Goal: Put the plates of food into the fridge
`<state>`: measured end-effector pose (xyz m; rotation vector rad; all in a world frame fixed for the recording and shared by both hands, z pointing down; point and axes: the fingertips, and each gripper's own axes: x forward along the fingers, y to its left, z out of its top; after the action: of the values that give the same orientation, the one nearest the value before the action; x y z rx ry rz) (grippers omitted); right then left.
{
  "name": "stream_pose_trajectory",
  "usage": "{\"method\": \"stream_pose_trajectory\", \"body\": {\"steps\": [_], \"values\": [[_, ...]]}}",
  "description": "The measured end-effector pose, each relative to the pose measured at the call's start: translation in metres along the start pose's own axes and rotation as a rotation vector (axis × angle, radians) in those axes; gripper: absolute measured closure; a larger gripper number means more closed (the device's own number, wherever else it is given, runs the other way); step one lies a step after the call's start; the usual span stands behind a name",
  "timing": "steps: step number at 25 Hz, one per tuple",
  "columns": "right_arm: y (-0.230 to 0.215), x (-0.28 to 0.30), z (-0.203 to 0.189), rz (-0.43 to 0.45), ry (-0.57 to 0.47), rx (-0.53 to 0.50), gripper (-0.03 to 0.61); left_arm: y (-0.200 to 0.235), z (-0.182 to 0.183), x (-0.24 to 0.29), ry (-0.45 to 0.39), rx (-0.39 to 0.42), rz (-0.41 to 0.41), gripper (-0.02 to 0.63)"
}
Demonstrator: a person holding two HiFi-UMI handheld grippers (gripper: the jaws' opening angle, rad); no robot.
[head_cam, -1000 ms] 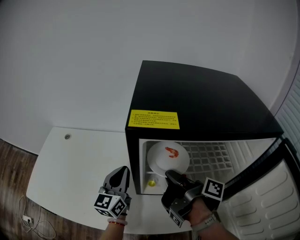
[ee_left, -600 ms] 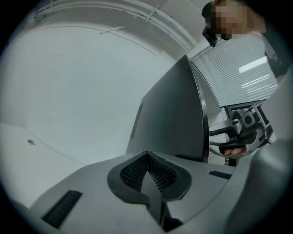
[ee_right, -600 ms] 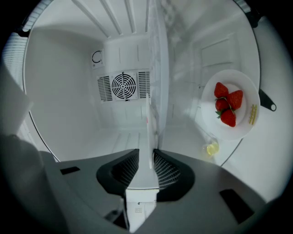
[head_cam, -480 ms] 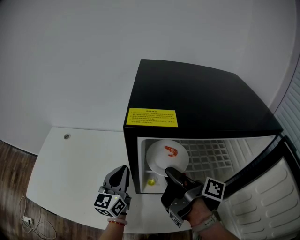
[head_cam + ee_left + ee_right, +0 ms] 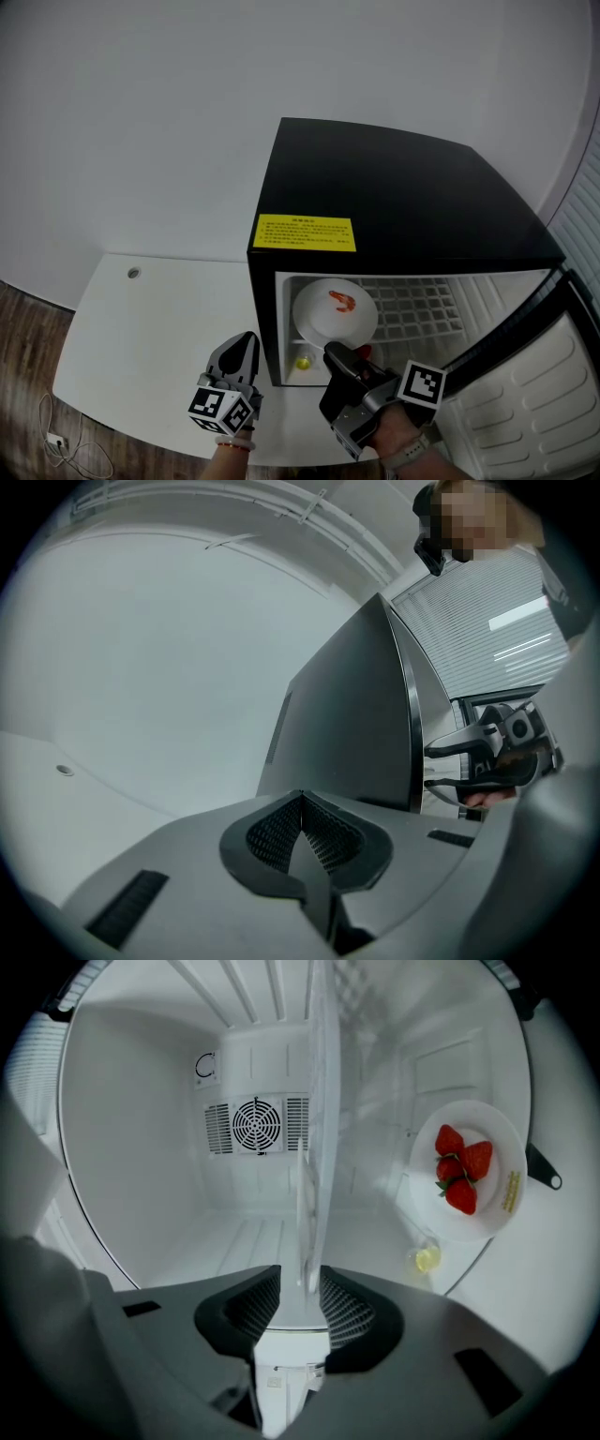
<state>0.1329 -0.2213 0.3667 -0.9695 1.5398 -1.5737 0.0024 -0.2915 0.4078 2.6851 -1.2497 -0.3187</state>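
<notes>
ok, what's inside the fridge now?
On the wire shelf: a plate with a shrimp. Beneath: a plate of strawberries and a small yellow item. The strawberries are covered in the head view.

White table [image 5: 141,328] carries black fridge [image 5: 394,197]; plate [image 5: 323,321] on wire shelf [image 5: 424,309].

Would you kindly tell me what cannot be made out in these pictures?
- Label print: too small, head view.
- Door: cut off by the head view's right edge.
- Strawberries: hidden in the head view under the upper plate.
- Yellow item: too small to identify.
</notes>
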Motion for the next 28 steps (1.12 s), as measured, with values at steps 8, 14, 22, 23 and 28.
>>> {"method": "stream_pose_trajectory", "body": {"steps": [8,14,22,23,28], "values": [[-0.014,-0.006,-0.013,-0.021,0.016,-0.026,0.459,-0.001,-0.001,-0.009,0.006,-0.001,0.001,0.607],[-0.021,-0.017,-0.020,-0.036,-0.002,-0.083,0.459,-0.008,-0.003,-0.021,0.016,-0.002,-0.006,0.607],[-0.016,-0.035,-0.025,-0.082,-0.022,-0.353,0.460,-0.021,-0.003,-0.038,0.027,-0.001,-0.023,0.607],[-0.017,-0.038,-0.026,-0.091,-0.022,-0.373,0.460,-0.023,-0.003,-0.041,0.030,-0.003,-0.024,0.607],[-0.022,-0.053,-0.032,-0.151,-0.023,-0.512,0.517,-0.033,-0.002,-0.055,0.034,-0.006,-0.040,0.607]]}}
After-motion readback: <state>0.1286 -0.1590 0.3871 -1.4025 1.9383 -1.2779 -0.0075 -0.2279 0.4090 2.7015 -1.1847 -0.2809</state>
